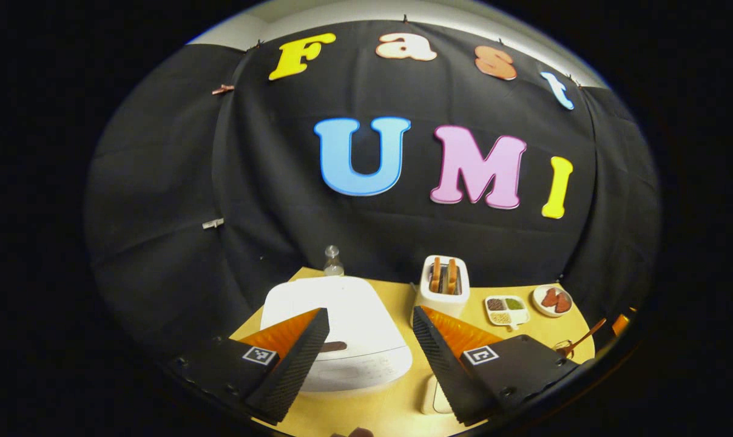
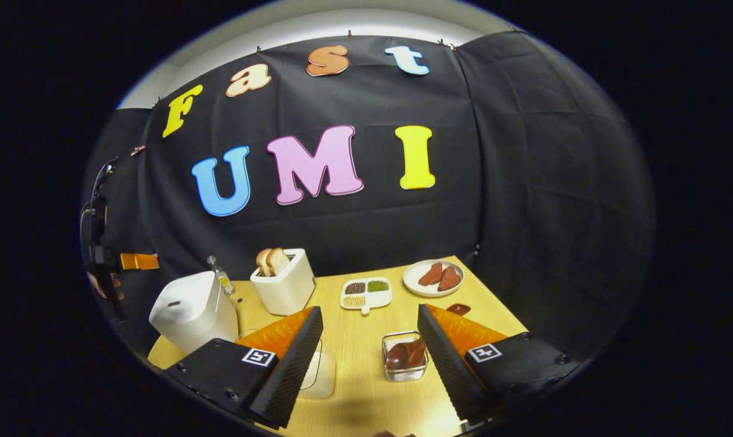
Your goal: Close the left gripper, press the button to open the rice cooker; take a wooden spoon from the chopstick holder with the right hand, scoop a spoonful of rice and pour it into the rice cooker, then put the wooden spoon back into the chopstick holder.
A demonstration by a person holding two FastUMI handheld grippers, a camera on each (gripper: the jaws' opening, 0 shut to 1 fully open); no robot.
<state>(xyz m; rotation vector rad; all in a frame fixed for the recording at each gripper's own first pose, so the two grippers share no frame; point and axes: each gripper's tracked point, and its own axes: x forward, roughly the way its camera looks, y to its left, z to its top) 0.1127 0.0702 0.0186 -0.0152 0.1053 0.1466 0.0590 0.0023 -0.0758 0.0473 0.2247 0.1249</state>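
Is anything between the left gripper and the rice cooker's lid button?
Nothing visible. The left gripper hangs open over the closed rice cooker, with the dark button showing between its jaws. The toaster stands off to the side.

You have nothing legible to go by here. Each tool (image 1: 371,358) (image 2: 370,364) carries small square black-and-white marker tags on its fingers, coded patterns, not words. The rice cooker (image 1: 342,331) shows no readable print.

Black-draped booth, kitchenware-laden table (image 2: 366,364)
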